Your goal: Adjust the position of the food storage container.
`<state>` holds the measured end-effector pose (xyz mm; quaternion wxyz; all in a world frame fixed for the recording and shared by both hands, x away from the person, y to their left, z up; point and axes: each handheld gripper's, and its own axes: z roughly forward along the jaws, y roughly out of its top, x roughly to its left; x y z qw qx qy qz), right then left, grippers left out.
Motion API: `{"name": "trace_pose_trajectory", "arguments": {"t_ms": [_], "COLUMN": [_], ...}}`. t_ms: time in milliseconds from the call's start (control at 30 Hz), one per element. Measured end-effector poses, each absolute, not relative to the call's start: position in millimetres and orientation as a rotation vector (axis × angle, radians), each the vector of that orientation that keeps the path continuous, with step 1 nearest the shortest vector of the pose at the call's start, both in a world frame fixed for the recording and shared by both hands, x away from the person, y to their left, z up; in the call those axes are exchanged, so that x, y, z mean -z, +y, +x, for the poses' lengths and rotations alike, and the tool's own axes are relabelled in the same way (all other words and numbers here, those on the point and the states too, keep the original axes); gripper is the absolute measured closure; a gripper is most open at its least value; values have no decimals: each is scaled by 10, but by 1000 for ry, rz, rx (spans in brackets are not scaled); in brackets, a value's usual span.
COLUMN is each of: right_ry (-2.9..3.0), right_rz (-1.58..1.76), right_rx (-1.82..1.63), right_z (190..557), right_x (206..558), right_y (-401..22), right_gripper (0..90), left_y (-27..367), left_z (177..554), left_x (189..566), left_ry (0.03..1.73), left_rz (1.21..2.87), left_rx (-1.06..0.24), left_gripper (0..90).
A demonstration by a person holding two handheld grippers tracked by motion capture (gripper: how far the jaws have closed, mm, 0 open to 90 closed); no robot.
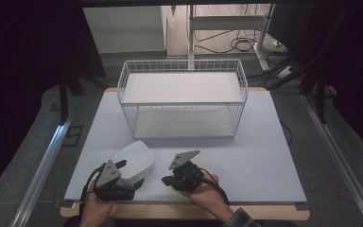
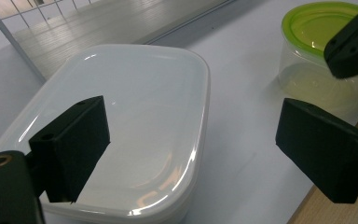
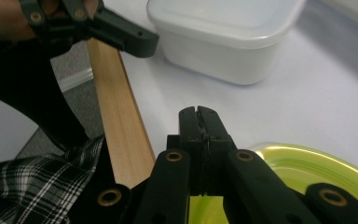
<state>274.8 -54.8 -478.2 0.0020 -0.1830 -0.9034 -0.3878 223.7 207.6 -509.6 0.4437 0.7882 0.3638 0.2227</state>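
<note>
Table scene with two hand-held grippers near its front edge and a wire basket (image 1: 183,97) standing well beyond them, nothing visible inside it.

Left gripper (image 2: 186,154): the jaws stand wide apart, one over the lid of a white box (image 2: 126,126), the other out over the bare table (image 2: 242,140) to its side. The pads press on nothing, so the box is straddled at most, not gripped.

Right gripper (image 3: 199,116): the jaws are pressed together with nothing between them. They hover just above a round tub with a green lid (image 3: 307,168), which lies directly under the gripper's body; the tips point past it toward the white box.

Progress, as a judgement: the work appears to be at its start. Both containers rest on the table close to the grippers, neither is lifted, and the basket has received nothing. If the containers are meant for the basket, what is left is the grasp, the carry and the placing of each.

Appearance of the things: the white box is a rounded rectangle, opaque, with a glossy lid that reflects the room light and overhangs the body slightly. The round tub has a clear wall and a bright green lid with a raised rim; the pictures do not settle whether it holds anything.

A wooden strip (image 3: 116,116) edges the table on the person's side, below the left gripper as seen from the right one.
</note>
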Motion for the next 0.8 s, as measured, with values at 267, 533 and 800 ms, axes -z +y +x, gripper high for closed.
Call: {"name": "trace_pose_trajectory", "arguments": {"t_ms": [267, 533, 800], "right_ry": [-2855, -2891, -2921], "right_rz": [-603, -661, -765], "right_rx": [1144, 1111, 1110], "right_z": [2747, 2757, 2807], "right_x": [4858, 4854, 4821], "right_y": [-520, -699, -1024], "right_gripper": [895, 895, 894], "left_y": [2064, 2070, 2065], "left_z": [2235, 2230, 2229], "left_x": [5101, 5094, 5093], "left_ry": [898, 894, 896], "left_rz": [1967, 1965, 1964], "left_rx": [-553, -555, -556], "left_gripper": [96, 97, 97]}}
